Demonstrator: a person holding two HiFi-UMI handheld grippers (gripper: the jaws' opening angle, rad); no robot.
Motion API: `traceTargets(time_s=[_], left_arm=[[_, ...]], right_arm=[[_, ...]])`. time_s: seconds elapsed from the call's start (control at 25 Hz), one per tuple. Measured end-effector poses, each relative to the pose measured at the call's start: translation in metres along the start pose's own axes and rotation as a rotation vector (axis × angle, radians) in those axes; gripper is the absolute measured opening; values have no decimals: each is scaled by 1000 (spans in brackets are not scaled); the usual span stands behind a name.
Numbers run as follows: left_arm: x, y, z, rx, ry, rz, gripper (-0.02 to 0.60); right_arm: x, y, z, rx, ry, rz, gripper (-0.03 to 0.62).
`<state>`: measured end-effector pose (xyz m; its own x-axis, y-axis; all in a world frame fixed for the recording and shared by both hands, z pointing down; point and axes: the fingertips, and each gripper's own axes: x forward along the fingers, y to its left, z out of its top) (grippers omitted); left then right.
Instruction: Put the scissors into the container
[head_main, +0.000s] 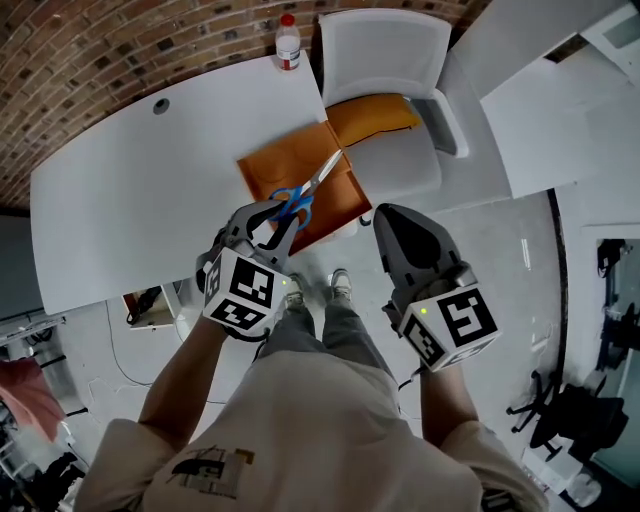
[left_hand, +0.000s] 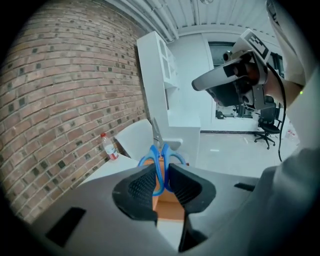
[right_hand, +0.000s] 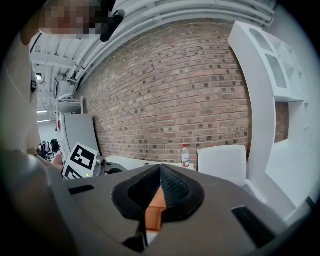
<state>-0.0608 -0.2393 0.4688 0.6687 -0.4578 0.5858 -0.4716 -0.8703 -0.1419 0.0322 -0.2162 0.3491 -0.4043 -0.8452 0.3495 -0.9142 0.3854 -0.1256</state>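
Blue-handled scissors are held over the flat orange container on the white table, their blades pointing up and to the right. My left gripper is shut on the scissors' handles. In the left gripper view the scissors stand upright between the pads, blades away from me, and the orange container shows below. My right gripper hovers off the table's near edge, to the right of the container. Its jaws meet at the tip with nothing held.
A water bottle stands at the table's far edge by the brick wall. A white chair sits to the right of the table with an orange cushion on its seat. A person's feet are on the floor below me.
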Motion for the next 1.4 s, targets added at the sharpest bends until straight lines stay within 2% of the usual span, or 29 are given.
traceTargets(time_s=[0.36,0.68,1.12,1.4], left_arm=[[52,-5,-36,-5,165,-30,87],[98,-14,-63,28,254,-92,87],[130,-35,-103,60,399,-168,87],[149,-47,-130,115,496,-213,87]], right_arm=[[26,-38,-25,14,64,45,8],[41,-65,-44,35,103,59,8],[60,-79,-74,40,156,78,8],[62,-85,-88,73,173,65,8]])
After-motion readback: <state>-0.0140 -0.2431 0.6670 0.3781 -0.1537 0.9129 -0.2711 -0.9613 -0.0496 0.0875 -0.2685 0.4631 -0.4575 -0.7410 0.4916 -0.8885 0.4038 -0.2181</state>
